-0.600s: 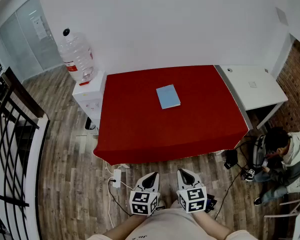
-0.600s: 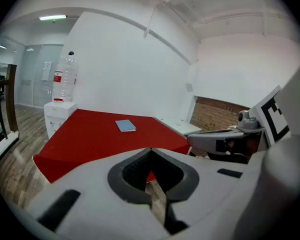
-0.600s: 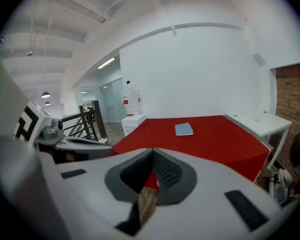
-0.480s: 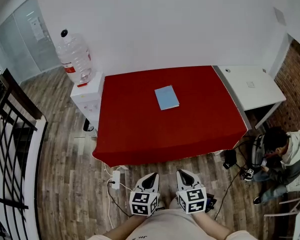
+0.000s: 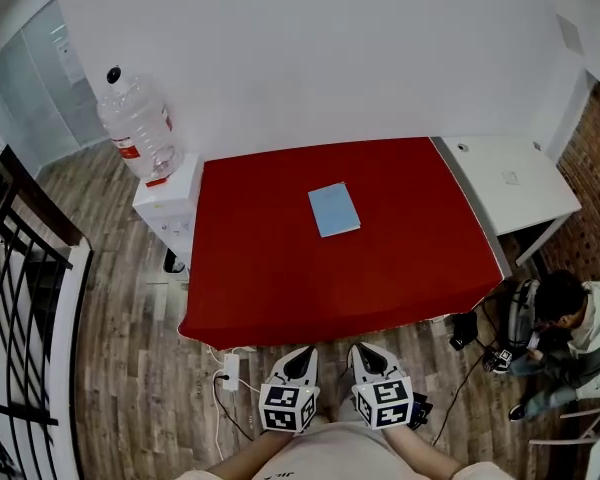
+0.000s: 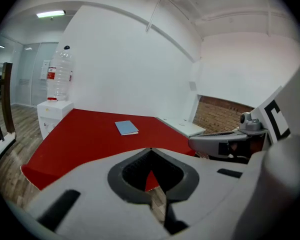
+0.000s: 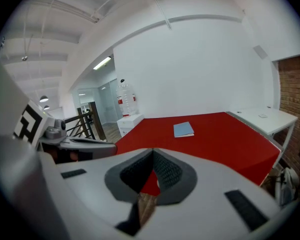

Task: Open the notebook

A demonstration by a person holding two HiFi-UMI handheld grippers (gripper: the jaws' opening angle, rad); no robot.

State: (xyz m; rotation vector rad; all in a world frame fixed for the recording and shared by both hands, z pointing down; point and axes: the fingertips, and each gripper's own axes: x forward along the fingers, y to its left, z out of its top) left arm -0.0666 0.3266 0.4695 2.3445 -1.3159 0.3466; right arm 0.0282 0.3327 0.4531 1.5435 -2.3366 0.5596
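One water bottle (image 5: 135, 123) stands at far left on its dispenser, just beside the red bench (image 5: 270, 278). The left claw (image 5: 302, 355) hangs low before the person's body, jaws pressed together on nothing. It seems merely carried, since nothing is within reach. The notebook (image 5: 334, 209) lies closed and flat near the bench's middle, well apart from both claws. The right claw (image 5: 368, 351) mirrors its partner, likewise closed tight and empty. Compared with the earlier frame, the bench sits slightly lower in the head view and the bottle farther left. The notebook keeps its spot and the claws their pose.
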